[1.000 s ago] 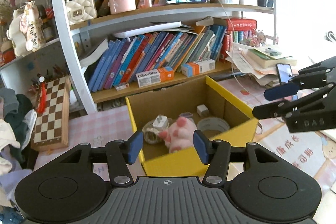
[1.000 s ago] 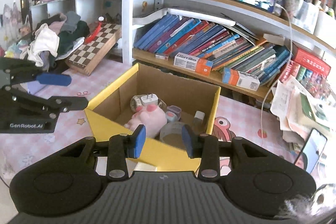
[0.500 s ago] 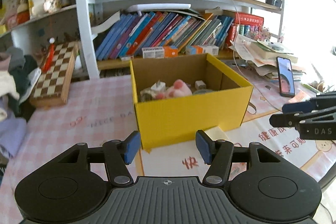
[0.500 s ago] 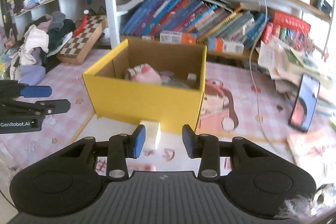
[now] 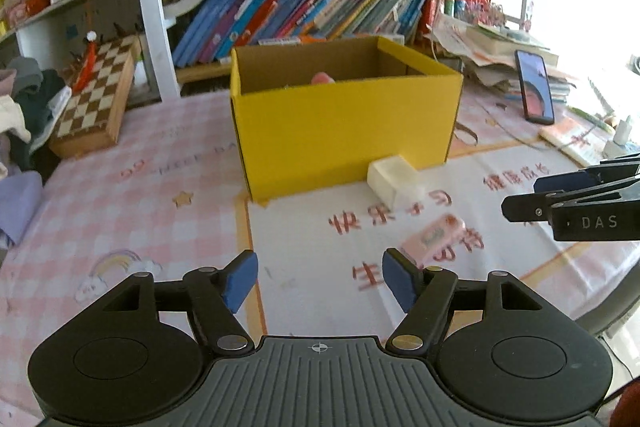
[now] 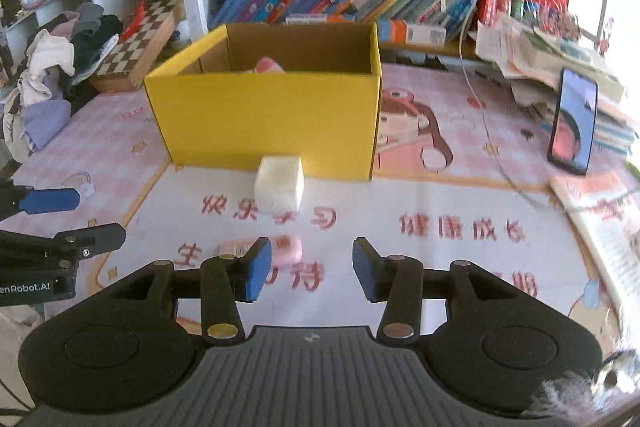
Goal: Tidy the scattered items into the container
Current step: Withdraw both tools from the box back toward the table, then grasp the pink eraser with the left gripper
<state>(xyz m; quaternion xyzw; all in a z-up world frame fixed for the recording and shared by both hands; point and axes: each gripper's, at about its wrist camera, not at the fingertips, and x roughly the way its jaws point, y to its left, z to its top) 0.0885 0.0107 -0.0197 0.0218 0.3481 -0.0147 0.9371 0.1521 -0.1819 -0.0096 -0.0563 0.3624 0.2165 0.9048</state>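
A yellow cardboard box (image 5: 344, 131) (image 6: 272, 123) stands on the table, with the top of a pink plush toy (image 5: 322, 78) (image 6: 269, 65) showing over its rim. A white block (image 5: 394, 179) (image 6: 280, 183) lies against the box's near side. Nearer to me lies a small pink flat item (image 5: 434, 237) (image 6: 286, 250), partly behind a fingertip in each view. My left gripper (image 5: 319, 281) is open and holds nothing, low over the mat. My right gripper (image 6: 312, 269) is open too, also holding nothing; it also shows from the side in the left wrist view (image 5: 520, 195).
A bookshelf (image 5: 304, 7) full of books stands behind the box. A chessboard (image 5: 94, 95) and a heap of clothes (image 6: 44, 79) sit at the left. A phone (image 6: 572, 127) leans on stacked papers at the right, a cable (image 6: 486, 131) runs across the mat, and a booklet (image 6: 600, 223) lies near the right edge.
Both grippers have pulled back and down from above the box to low over the mat. The white block and the pink item came into view. Both stayed open.
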